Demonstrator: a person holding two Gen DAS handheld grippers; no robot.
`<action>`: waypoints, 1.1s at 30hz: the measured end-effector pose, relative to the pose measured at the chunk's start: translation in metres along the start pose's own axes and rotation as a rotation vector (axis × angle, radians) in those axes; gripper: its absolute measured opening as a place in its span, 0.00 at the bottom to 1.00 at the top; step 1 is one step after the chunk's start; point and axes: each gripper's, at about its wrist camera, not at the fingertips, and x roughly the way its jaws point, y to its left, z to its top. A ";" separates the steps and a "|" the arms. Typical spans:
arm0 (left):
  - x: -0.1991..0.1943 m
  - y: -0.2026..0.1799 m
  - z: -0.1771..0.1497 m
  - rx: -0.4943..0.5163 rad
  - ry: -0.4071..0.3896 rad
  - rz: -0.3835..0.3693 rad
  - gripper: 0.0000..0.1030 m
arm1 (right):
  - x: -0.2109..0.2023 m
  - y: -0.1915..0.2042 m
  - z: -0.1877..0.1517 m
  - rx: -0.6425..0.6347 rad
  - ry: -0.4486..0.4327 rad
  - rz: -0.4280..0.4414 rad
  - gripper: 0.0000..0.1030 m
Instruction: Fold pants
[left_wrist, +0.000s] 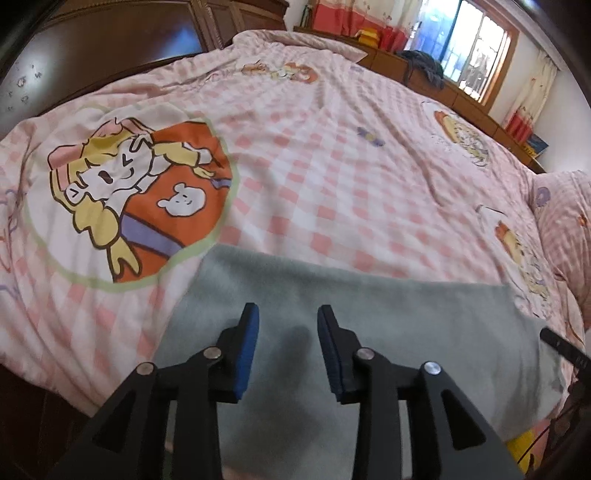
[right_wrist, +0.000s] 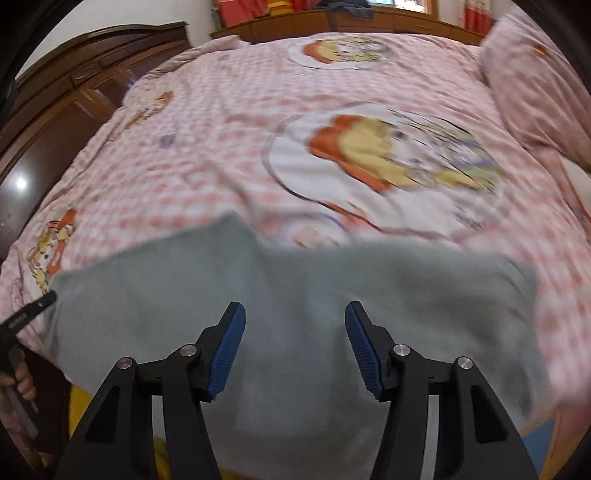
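Note:
Grey-green pants (left_wrist: 369, 317) lie flat on the near edge of a bed with a pink checked cartoon cover (left_wrist: 314, 166). My left gripper (left_wrist: 288, 314) is open and empty, hovering just above the cloth's left half. In the right wrist view the pants (right_wrist: 295, 295) spread across the lower frame, with an uneven far edge that is higher on the left. My right gripper (right_wrist: 295, 314) is open and empty above the middle of the cloth. The left gripper's finger (right_wrist: 33, 310) shows at the pants' left edge.
A dark wooden wardrobe (left_wrist: 110, 44) stands left of the bed. A wooden shelf with red boxes (left_wrist: 461, 92) and a window run along the far side. A pink pillow (right_wrist: 535, 81) lies at the right. The right view is motion-blurred.

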 end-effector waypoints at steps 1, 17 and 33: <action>-0.004 -0.004 -0.003 0.008 0.000 -0.004 0.39 | -0.003 -0.006 -0.005 0.005 0.002 -0.016 0.57; 0.018 -0.019 -0.033 0.057 0.106 0.052 0.52 | -0.016 -0.094 -0.034 0.218 -0.025 -0.107 0.44; 0.020 -0.024 -0.032 0.037 0.107 0.090 0.61 | -0.055 -0.170 -0.090 0.466 -0.087 0.021 0.54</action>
